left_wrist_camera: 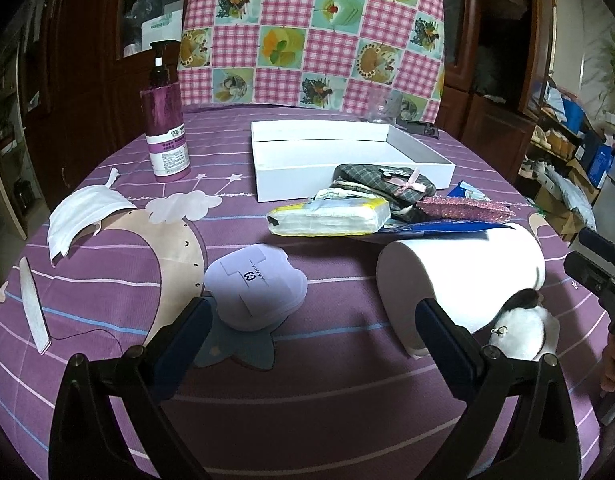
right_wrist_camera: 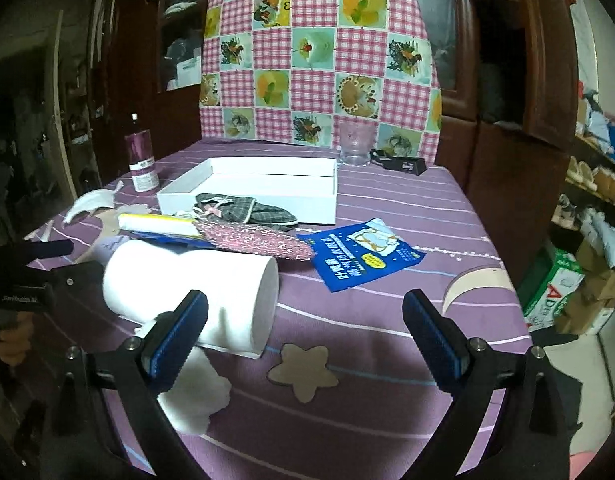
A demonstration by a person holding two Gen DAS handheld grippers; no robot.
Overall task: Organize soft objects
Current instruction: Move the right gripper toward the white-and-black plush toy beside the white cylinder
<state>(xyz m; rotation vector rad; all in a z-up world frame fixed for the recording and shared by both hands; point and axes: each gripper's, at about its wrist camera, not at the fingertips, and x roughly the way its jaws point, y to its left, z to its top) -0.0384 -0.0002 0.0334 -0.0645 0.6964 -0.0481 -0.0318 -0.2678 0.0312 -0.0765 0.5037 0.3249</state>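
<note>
A white paper roll (left_wrist_camera: pixel 463 272) lies on its side on the purple tablecloth; it also shows in the right wrist view (right_wrist_camera: pixel 195 292). A white fluffy toy (left_wrist_camera: pixel 523 328) lies by its near end. A tissue pack (left_wrist_camera: pixel 331 218), a plaid cloth pouch (left_wrist_camera: pixel 383 184), a pink glittery pouch (left_wrist_camera: pixel 467 206), a lilac pad (left_wrist_camera: pixel 255 284) and a white face mask (left_wrist_camera: pixel 83 216) lie around. An empty white tray (left_wrist_camera: pixel 347 148) stands behind. My left gripper (left_wrist_camera: pixel 311 320) is open, low over the cloth between pad and roll. My right gripper (right_wrist_camera: pixel 303 312) is open beside the roll's end.
A purple pump bottle (left_wrist_camera: pixel 165 128) stands back left. A clear glass (right_wrist_camera: pixel 355 144) and a black clip (right_wrist_camera: pixel 403 164) sit at the back. A blue packet (right_wrist_camera: pixel 363 256) lies right of the pouches. A nail file (left_wrist_camera: pixel 33 304) lies far left. The table edge drops off at right.
</note>
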